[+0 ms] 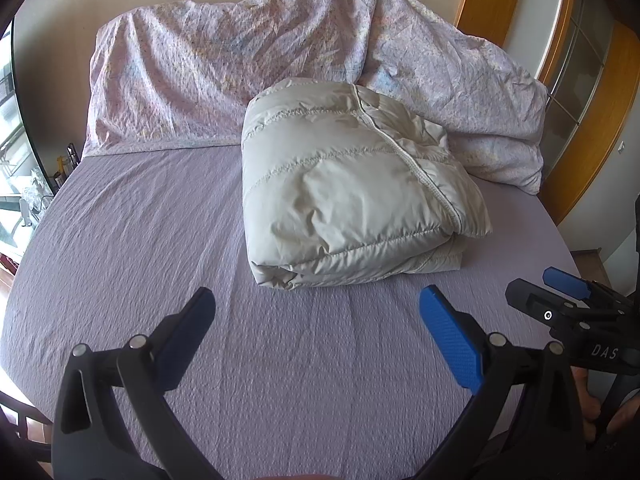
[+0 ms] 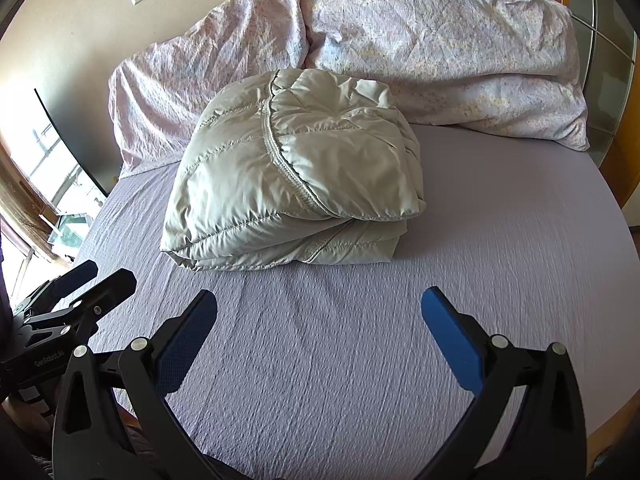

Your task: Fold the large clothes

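The puffy grey jacket [image 1: 352, 184] lies on the bed [image 1: 140, 240] as a compact, stacked bundle, its zipper line running diagonally across the top layer. Its far edge sits against the crumpled floral duvet [image 1: 224, 72], which is heaped at the head of the bed, probably pushed there to leave the lilac sheet free as a folding surface. The layers sit squarely on one another with the hems tucked under, so the folding looks finished or nearly so.

Both claws hang on the near side of the jacket, well apart from it and touching no cloth. The left claw [image 1: 316, 320] has its fingers spread wide with nothing between them; the right claw [image 2: 320, 320] is spread the same way and equally empty. Each appears at the edge of the other's view, so they sit side by side in front of the jacket. That spacing suits a pause to check the bundle: wide fingers are ready to press down a puffed corner or slide under the near edge.
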